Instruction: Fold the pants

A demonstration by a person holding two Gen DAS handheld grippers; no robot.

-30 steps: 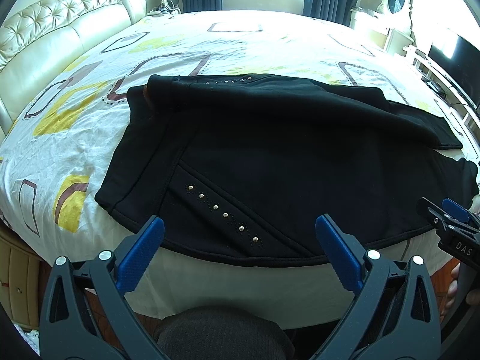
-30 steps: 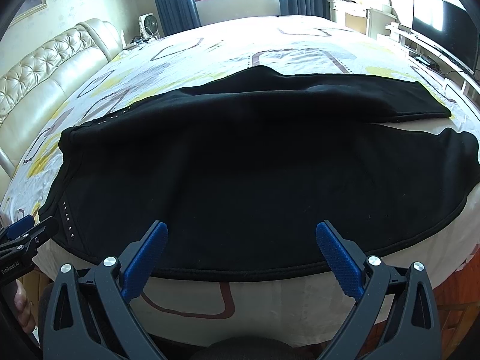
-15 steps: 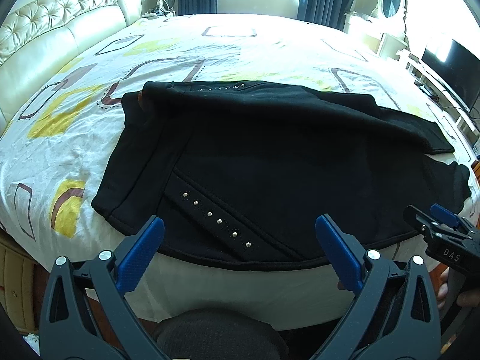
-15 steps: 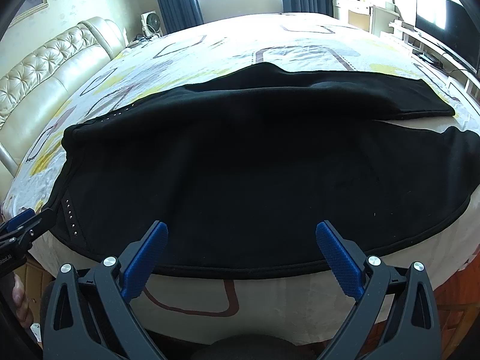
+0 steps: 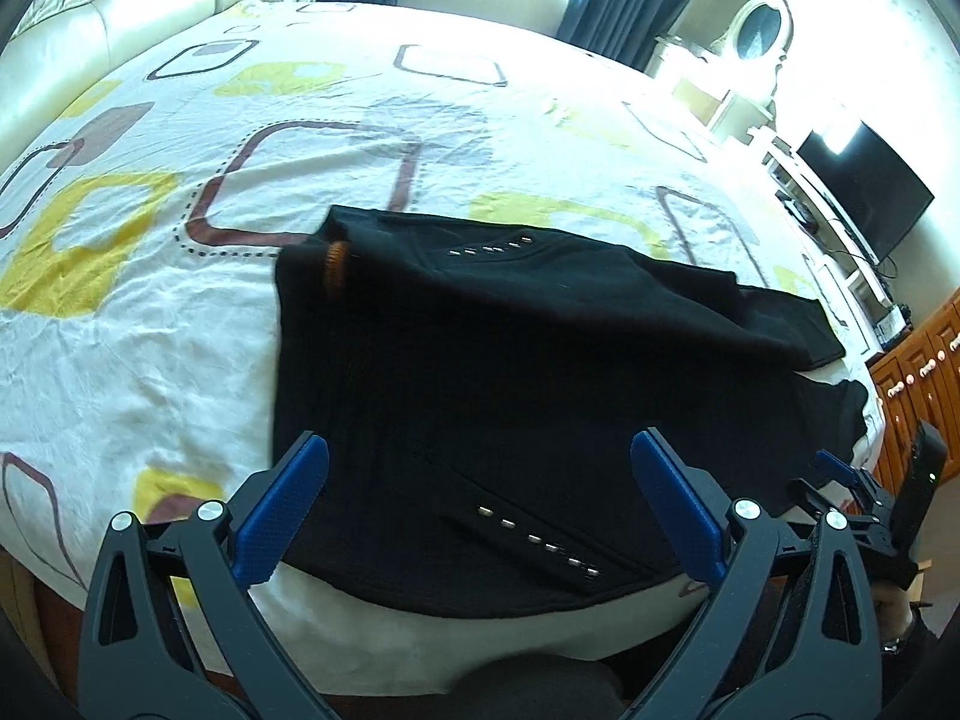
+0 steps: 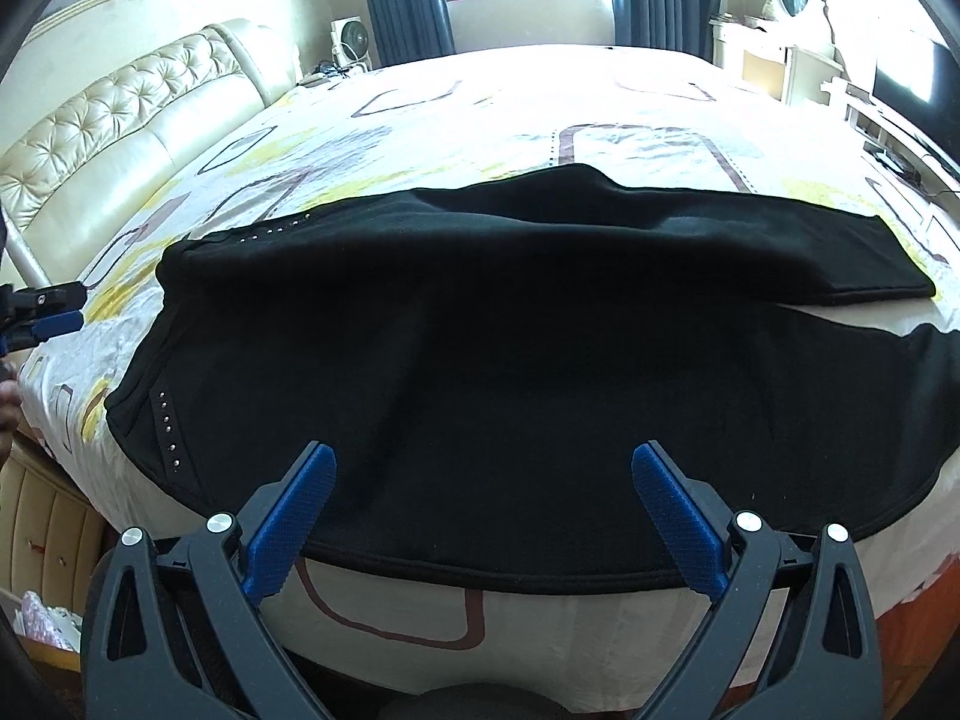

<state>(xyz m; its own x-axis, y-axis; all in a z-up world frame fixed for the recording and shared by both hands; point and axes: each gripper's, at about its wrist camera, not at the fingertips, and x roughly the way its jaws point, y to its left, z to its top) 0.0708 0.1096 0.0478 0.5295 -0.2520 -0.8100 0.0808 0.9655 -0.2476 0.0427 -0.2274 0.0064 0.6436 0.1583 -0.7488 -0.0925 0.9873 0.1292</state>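
Note:
Black pants (image 5: pixel 510 372) (image 6: pixel 510 348) with rows of small metal studs lie spread on the bed, one leg folded over the other and the near edge hanging over the bed's side. My left gripper (image 5: pixel 477 498) stands open above the waist end, nothing between its blue pads. My right gripper (image 6: pixel 480 510) is open over the near edge of the legs, also holding nothing. Each gripper shows at the edge of the other's view: the right gripper (image 5: pixel 858 504), the left gripper (image 6: pixel 42 312).
The bed (image 5: pixel 180 324) carries a white sheet with yellow and brown squares. A tufted cream headboard (image 6: pixel 108 138) stands at left. A television (image 5: pixel 864 186), a white dresser (image 6: pixel 774 60) and wooden cabinets (image 5: pixel 918 372) line the right side.
The left gripper has risen and swung left, now looking down on the waist end. The right gripper has barely moved. Both stay open; the pants lie as before.

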